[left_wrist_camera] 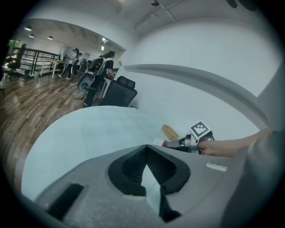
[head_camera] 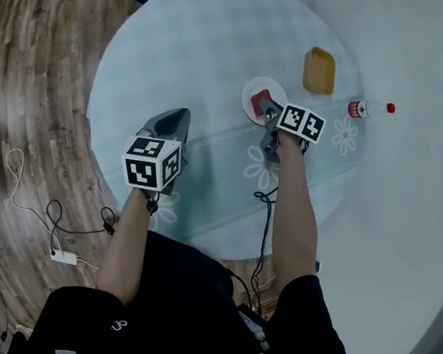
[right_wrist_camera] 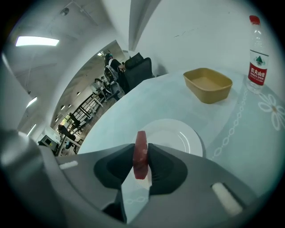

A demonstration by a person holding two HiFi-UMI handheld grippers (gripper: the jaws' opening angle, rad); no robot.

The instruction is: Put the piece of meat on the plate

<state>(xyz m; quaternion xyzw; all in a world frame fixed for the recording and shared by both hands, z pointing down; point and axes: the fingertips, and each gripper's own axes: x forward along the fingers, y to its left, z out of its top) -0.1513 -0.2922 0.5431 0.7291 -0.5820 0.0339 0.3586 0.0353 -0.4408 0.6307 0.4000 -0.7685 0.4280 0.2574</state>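
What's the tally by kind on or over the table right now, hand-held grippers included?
Plate: 1
Piece of meat: 1, clamped over the plate's near edge
Yellow tray: 1
Water bottle: 1
Hand-held gripper: 2, the left hand-held gripper and the right hand-held gripper
Total: 6

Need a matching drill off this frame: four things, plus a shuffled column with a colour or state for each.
Things:
1 piece of meat
2 plate
3 bottle
4 left tool

States:
A shut, nothing in it
B upright, red cap
C clamped in the right tool
D white, round

Pairs: 1-C, 2-D, 3-B, 4-A
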